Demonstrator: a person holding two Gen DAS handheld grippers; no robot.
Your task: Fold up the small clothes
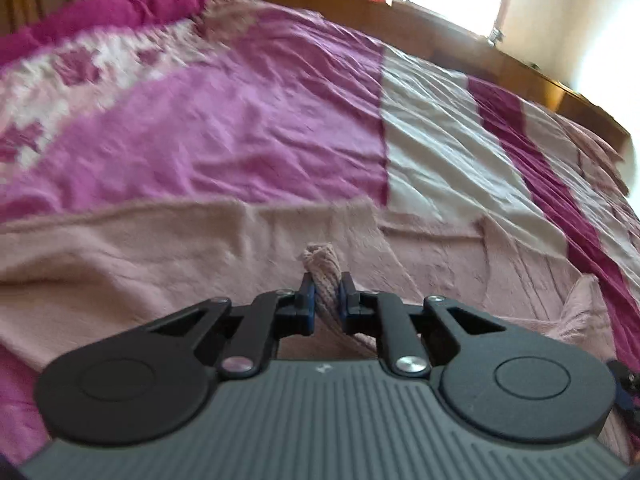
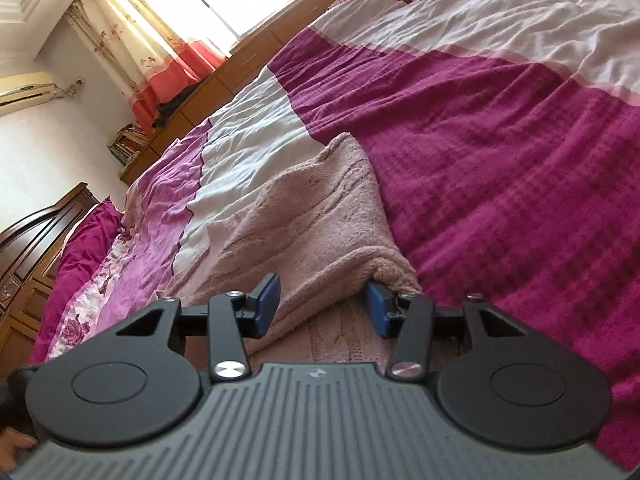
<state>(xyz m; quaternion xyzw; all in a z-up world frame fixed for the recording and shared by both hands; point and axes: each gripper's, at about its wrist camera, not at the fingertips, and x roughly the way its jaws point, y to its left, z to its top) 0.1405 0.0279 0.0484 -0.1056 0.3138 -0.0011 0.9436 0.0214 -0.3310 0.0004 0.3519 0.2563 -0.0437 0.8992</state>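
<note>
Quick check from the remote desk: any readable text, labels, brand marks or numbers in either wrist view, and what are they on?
No readable words or numbers in either view.
Small pale logo mark on the left gripper body: too small to read.
Same mark on the right gripper body: too small to read.
Book spines on the shelf by the window: blurred, unreadable.
Air conditioner: no legible label.
Pink garment and bedspread: no tags or print visible.

Bed [image 1: 248, 120] in patchwork magenta-white cover, pink fleece garment [image 1: 140, 264] spread on it
</note>
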